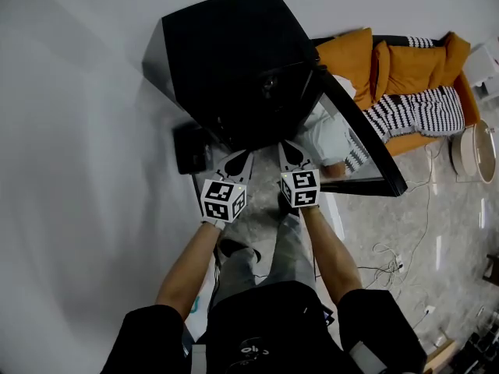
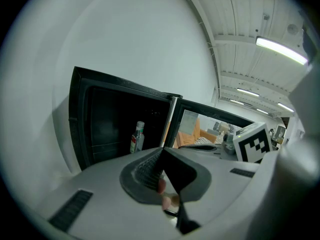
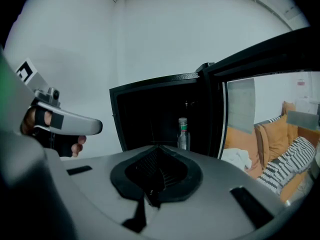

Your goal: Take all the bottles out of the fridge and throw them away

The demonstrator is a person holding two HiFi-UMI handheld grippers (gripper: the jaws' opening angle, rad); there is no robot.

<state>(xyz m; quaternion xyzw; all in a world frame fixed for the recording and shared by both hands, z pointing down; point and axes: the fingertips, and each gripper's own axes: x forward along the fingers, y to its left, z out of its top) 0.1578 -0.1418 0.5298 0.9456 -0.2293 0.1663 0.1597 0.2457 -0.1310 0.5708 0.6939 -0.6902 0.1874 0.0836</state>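
The black fridge (image 1: 234, 61) stands open, its glass door (image 1: 362, 142) swung out to the right. One clear bottle (image 2: 137, 136) with a red and green label stands upright inside, near the hinge side; it shows as the bottle (image 3: 183, 133) in the right gripper view too. From the head view the bottle is hidden. My left gripper (image 1: 240, 160) and right gripper (image 1: 294, 153) sit side by side just in front of the fridge opening, both apart from the bottle. The left gripper (image 2: 162, 154) has its pads together with nothing between them. The right gripper (image 3: 157, 151) is shut and empty too.
A small black box (image 1: 191, 148) lies on the floor left of the fridge. An orange sofa (image 1: 405, 68) with striped cushions stands behind the open door. Cables (image 1: 398, 255) trail over the floor at the right, and a round white container (image 1: 475, 150) stands at the far right.
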